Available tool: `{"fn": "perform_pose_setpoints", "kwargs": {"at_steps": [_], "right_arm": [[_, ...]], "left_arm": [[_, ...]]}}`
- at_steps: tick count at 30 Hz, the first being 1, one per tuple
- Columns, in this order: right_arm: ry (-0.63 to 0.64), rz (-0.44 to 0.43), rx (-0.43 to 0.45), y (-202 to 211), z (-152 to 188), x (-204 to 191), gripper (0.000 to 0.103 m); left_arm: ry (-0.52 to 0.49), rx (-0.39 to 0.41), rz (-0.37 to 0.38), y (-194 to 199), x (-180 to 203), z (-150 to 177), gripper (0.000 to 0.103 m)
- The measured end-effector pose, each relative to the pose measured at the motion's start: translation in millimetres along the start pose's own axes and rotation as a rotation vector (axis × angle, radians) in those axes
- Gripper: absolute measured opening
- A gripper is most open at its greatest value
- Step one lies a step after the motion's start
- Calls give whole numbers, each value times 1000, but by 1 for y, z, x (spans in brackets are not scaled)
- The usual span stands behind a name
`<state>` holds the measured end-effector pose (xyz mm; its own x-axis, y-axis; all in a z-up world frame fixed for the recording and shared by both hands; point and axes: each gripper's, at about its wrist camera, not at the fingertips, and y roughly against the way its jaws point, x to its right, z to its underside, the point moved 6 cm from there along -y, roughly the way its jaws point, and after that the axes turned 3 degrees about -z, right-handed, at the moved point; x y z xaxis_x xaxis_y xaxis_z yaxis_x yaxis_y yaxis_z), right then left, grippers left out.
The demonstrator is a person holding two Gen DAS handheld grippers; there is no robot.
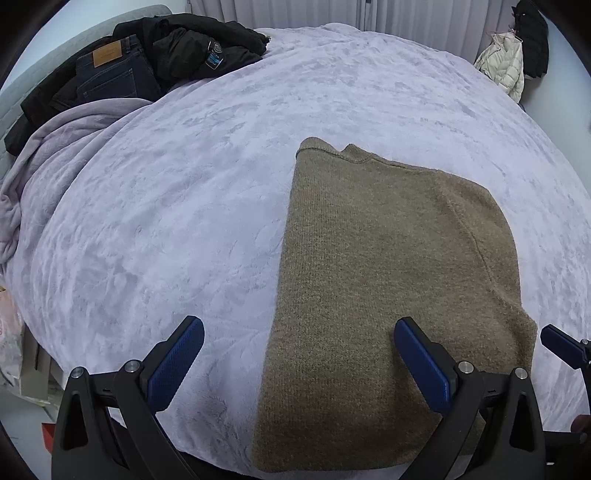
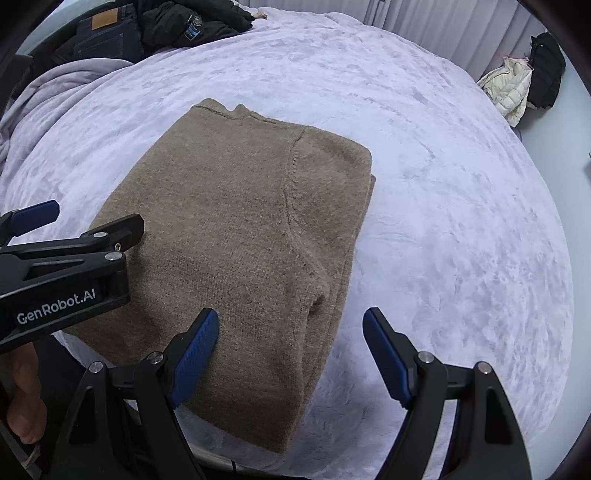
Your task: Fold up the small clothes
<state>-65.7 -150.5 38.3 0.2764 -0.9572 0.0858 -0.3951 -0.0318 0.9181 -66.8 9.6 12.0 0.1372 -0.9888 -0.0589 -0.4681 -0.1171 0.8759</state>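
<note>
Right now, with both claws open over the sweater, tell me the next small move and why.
Probably lower both claws onto the sweater's near hem. The left claw and right claw hang open, gripping nothing, and the sweater lies sleeves-in but still long.

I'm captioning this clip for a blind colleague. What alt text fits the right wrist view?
A folded tan sweater lies on a lilac blanket, with the open right gripper hanging over its near edge. The left gripper enters from the left; dark clothes are piled beyond.
</note>
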Motion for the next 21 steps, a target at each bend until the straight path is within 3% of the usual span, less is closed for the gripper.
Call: {"fn": "perform_pose_setpoints", "kwargs": {"at_steps": [21], "right_arm": [[6, 2, 24, 10, 3, -2, 83]], "left_arm": [[39, 14, -7, 14, -6, 5, 103]]}}
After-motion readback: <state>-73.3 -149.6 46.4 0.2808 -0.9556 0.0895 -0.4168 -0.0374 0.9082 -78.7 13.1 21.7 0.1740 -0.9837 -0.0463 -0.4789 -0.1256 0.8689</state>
